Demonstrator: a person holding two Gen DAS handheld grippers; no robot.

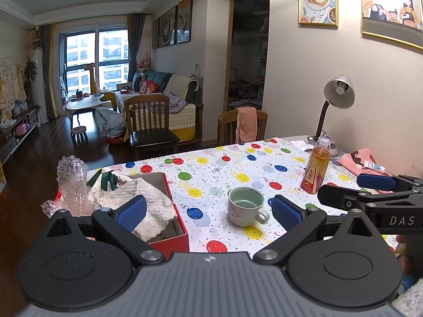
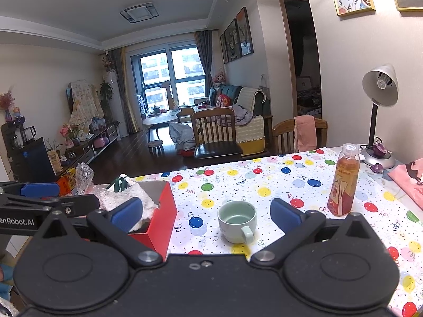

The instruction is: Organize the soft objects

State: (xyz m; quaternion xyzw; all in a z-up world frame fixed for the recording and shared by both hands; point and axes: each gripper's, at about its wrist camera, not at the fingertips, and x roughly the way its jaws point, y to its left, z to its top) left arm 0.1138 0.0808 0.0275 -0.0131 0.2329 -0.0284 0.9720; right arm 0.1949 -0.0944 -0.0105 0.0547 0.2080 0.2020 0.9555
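The white fleecy cloth is heaped in the red box at the table's left edge, spilling over the box's near wall, and there's crumpled bubble wrap standing up beside it at the far-left end with a green-and-white bit tucked behind. Over to the middle of the balloon-print tablecloth: a pale green mug, upright, handle toward the camera, looks empty. A bottle of amber drink stands to its right, cap on. Pink fabric lies at the far right, cut off by the frame. The box's near-left corner is hidden behind the tool body. The left gripper has its blue pads spread wide, holding nothing; the right gripper, same story, fingers wide apart, mug framed between them but untouched.
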